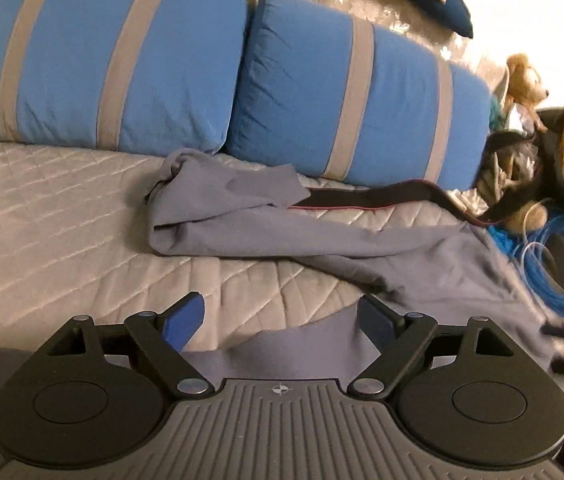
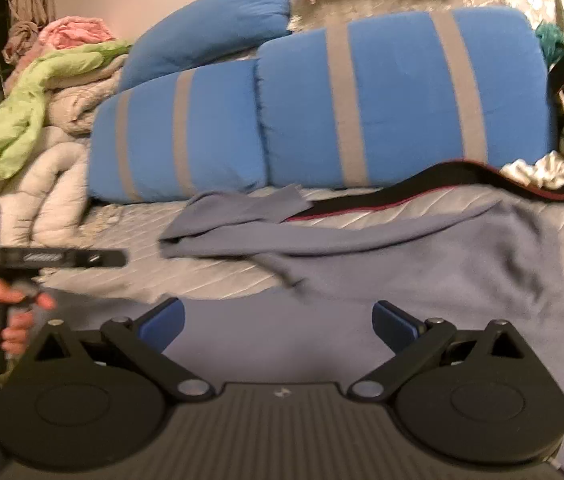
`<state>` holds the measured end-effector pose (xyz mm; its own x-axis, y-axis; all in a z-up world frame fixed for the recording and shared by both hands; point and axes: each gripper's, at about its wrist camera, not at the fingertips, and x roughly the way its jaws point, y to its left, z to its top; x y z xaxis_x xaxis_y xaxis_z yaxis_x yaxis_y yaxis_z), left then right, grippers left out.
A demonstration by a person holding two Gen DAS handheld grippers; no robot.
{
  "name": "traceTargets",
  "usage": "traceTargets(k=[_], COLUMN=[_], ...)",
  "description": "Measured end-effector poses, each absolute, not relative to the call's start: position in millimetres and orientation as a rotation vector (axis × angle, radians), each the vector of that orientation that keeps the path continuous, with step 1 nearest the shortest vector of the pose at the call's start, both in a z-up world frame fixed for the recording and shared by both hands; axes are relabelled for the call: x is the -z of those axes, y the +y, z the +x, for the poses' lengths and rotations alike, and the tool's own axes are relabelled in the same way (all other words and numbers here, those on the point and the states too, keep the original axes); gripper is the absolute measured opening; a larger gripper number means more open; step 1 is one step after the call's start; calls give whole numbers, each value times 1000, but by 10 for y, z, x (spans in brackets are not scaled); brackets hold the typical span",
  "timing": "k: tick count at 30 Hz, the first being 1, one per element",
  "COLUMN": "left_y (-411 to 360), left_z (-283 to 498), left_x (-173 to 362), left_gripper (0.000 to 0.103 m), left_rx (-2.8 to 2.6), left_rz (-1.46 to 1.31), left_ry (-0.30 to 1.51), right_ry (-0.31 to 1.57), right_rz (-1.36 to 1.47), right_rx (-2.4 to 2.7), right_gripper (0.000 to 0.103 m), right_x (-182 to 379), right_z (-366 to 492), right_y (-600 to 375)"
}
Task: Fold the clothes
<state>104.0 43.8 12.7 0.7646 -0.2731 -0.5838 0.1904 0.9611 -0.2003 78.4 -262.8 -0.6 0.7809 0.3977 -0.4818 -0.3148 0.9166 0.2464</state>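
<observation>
Grey garment (image 1: pixel 322 240) lies rumpled on the bed (image 1: pixel 41 220). Left gripper (image 1: pixel 282 320) and right gripper (image 2: pixel 277 320) fingers spread, empty, ready for hems.

The grey garment (image 1: pixel 362 240) is a soft, matt knit cloth, smooth where it lies flat and creased at its folds. The bed cover (image 1: pixel 61 208) under it is quilted fabric with a faint satin sheen along stitched diamonds. The blue pillows (image 1: pixel 121 60) are matt woven cotton with grey bands. Each hand-held gripper (image 1: pixel 279 322) (image 2: pixel 277 320) is matt black plastic, ribbed on its body, with small shiny metal pivots and blue rubbery pads (image 1: pixel 183 322). The blue cable coil (image 1: pixel 558 264) looks glossy plastic.
</observation>
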Motion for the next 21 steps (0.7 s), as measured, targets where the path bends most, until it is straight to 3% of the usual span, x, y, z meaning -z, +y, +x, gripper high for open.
traceTargets(k=[8,21], left_y=[346,-420], left_z=[1158,1719], left_x=[9,347], left_gripper=[84,84], left_rx=[301,573], left_rz=[-57,-57], left_ry=[698,788], right_ry=[573,598], right_rz=[128,145], right_rx=[-327,-183], right_gripper=[103,103], right_x=[-31,37], right_z=[1177,1314], right_y=[-3066,-4104])
